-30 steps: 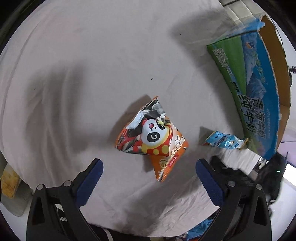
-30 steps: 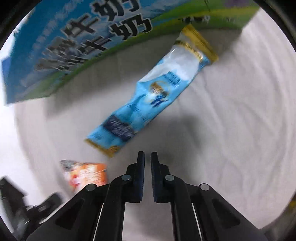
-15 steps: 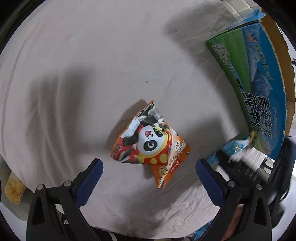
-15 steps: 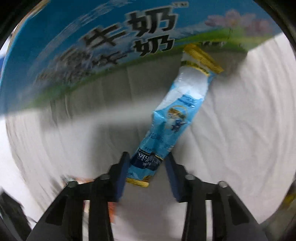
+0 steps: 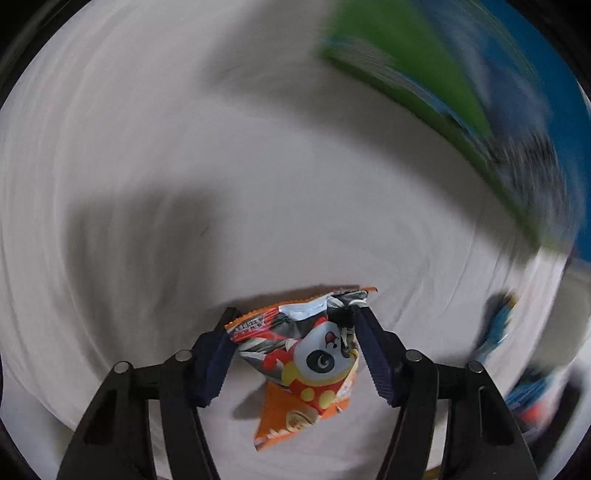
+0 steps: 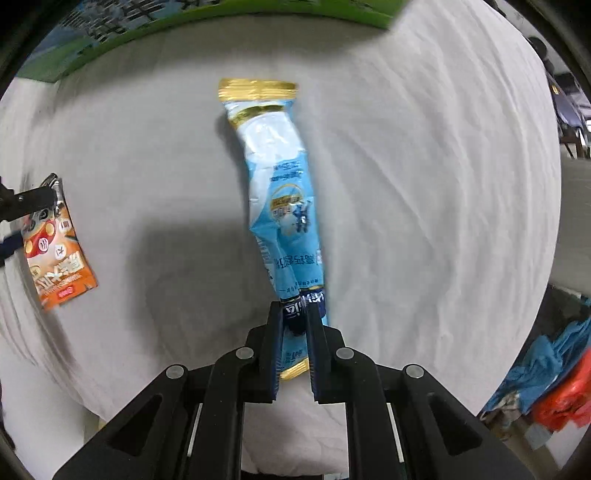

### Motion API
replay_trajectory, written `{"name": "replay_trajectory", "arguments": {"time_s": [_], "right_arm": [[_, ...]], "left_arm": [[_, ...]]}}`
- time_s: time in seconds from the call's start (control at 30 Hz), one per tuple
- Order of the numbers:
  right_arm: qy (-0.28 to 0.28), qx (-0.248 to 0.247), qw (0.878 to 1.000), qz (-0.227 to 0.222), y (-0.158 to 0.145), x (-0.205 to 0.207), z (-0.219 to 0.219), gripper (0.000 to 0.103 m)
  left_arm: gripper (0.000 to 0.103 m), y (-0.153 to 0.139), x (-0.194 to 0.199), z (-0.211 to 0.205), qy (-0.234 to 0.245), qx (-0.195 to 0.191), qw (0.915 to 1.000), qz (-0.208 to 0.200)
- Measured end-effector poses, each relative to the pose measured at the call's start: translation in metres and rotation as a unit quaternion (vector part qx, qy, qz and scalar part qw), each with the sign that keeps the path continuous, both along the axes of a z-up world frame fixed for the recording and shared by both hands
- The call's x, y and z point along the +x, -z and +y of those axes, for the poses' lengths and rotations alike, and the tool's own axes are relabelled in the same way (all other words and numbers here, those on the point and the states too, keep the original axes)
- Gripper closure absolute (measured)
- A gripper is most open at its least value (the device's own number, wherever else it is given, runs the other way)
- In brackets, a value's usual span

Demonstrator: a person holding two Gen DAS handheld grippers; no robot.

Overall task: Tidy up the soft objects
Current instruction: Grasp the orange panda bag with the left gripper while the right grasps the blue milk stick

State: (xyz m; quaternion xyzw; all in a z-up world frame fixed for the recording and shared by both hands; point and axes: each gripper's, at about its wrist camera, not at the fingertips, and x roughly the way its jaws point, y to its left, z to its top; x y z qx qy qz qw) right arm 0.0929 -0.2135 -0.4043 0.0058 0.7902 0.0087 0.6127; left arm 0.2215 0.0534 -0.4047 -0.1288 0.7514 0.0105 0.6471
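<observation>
Left tongs [image 5: 295,325] pinch the orange panda snack bag [image 5: 306,365] by its upper part, off the white cloth [image 5: 184,147]. Right tongs [image 6: 295,317] clamp the blue stick pouch's [image 6: 280,184] near end; the rest lies on the cloth, pointing toward the green-blue carton [image 6: 147,26].

Orange snack packet [image 5: 306,365]: crinkled foil pouch, panda cartoon with red and yellow dots on the front, grey-black upper part, orange lower corner. Upper end is pinched between two dark pads; lower corner hangs down over the white cloth. In the right wrist view it sits at the far left edge.

Blue stick pouch [image 6: 284,206]: long, narrow, light blue and white, gold crimped seals at both ends, slightly bent mid-length. Near end is clamped between two pads; the rest extends away over the cloth.
</observation>
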Motion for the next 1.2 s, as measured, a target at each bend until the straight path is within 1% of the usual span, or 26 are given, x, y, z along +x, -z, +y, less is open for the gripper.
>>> {"name": "replay_trajectory", "arguments": {"time_s": [0.03, 0.07, 0.1, 0.17, 0.2, 0.23, 0.3, 0.37, 0.47, 0.53, 0.57, 0.6, 0.63, 0.67, 0.7, 0.73, 0.8, 0.87, 0.9, 0.93, 1.03, 1.17, 1.2], "right_arm": [[0.005, 0.005, 1.000, 0.000, -0.001, 0.001, -0.002, 0.089], [0.015, 0.013, 1.000, -0.004, -0.005, 0.005, -0.013, 0.089], [0.024, 0.023, 0.999, -0.009, -0.011, 0.008, -0.027, 0.088], [0.033, 0.035, 0.999, -0.019, -0.022, 0.017, -0.045, 0.083], [0.033, 0.036, 0.998, -0.026, -0.027, 0.022, -0.047, 0.069], [0.034, 0.038, 0.998, -0.034, -0.035, 0.022, -0.062, 0.051], [0.040, 0.043, 0.997, -0.051, -0.041, 0.027, -0.068, 0.038], [0.044, 0.041, 0.997, -0.049, -0.043, 0.037, -0.076, 0.038], [0.037, 0.022, 0.998, -0.039, -0.024, 0.050, -0.084, 0.039], [0.033, 0.017, 0.999, -0.036, -0.016, 0.061, -0.079, 0.039], [0.030, 0.012, 0.999, -0.036, -0.012, 0.061, -0.078, 0.039], [0.023, -0.003, 0.999, -0.038, -0.009, 0.063, -0.078, 0.039], [0.022, -0.005, 0.999, -0.037, -0.006, 0.061, -0.072, 0.040], [0.026, 0.001, 0.999, -0.032, -0.002, 0.063, -0.068, 0.043], [0.033, 0.008, 0.999, -0.016, 0.004, 0.061, -0.068, 0.060], [0.030, 0.002, 0.999, -0.018, 0.005, 0.062, -0.058, 0.066], [0.015, -0.017, 0.999, -0.026, 0.003, 0.062, -0.054, 0.067], [0.015, -0.025, 0.999, -0.031, 0.001, 0.061, -0.052, 0.068], [0.016, -0.025, 0.999, -0.031, 0.001, 0.062, -0.052, 0.069], [0.018, -0.025, 0.999, -0.030, 0.000, 0.058, -0.040, 0.069], [0.020, -0.025, 0.999, -0.026, 0.010, 0.057, -0.020, 0.070], [0.014, -0.024, 0.999, -0.027, 0.011, 0.063, -0.022, 0.070], [0.014, -0.024, 0.999, -0.028, 0.009, 0.055, -0.018, 0.070]], "left_arm": [[0.042, -0.001, 0.003, -0.009, 0.031, 0.009, 0.9995, -0.001], [0.041, -0.003, 0.004, -0.013, 0.048, 0.013, 0.9988, -0.004], [0.041, -0.007, 0.006, -0.015, 0.059, 0.012, 0.9982, -0.009], [0.041, -0.019, 0.008, -0.011, 0.058, 0.002, 0.9980, -0.023], [0.041, -0.026, 0.011, -0.009, 0.053, -0.002, 0.9981, -0.031], [0.041, -0.033, 0.010, -0.004, 0.050, -0.003, 0.9981, -0.038], [0.041, -0.048, 0.008, 0.002, 0.045, -0.001, 0.9978, -0.049], [0.041, -0.056, 0.002, 0.000, 0.049, 0.001, 0.9973, -0.054], [0.036, -0.057, -0.016, -0.001, 0.067, -0.004, 0.9968, -0.043], [0.036, -0.046, -0.023, -0.014, 0.079, 0.003, 0.9965, -0.027], [0.036, -0.039, -0.019, -0.015, 0.083, 0.004, 0.9964, -0.017], [0.036, -0.032, -0.021, -0.019, 0.086, 0.006, 0.9963, -0.008], [0.036, -0.024, -0.023, -0.022, 0.087, 0.007, 0.9962, 0.001], [0.036, -0.017, -0.025, -0.025, 0.087, 0.009, 0.9961, 0.009], [0.036, -0.009, -0.025, -0.026, 0.085, 0.016, 0.9961, 0.015], [0.036, -0.001, -0.026, -0.027, 0.083, 0.023, 0.9961, 0.020], [0.036, 0.012, -0.026, -0.028, 0.081, 0.024, 0.9960, 0.030], [0.036, 0.013, -0.026, -0.040, 0.093, 0.033, 0.9950, 0.015], [0.036, 0.013, -0.026, -0.043, 0.101, 0.040, 0.9940, 0.012], [0.036, 0.013, -0.026, -0.045, 0.101, 0.042, 0.9939, 0.010], [0.036, 0.015, -0.026, -0.056, 0.105, 0.054, 0.9930, 0.001], [0.035, 0.017, -0.028, -0.067, 0.110, 0.066, 0.9918, 0.008], [0.035, 0.019, -0.029, -0.073, 0.108, 0.066, 0.9919, 0.009]]}}
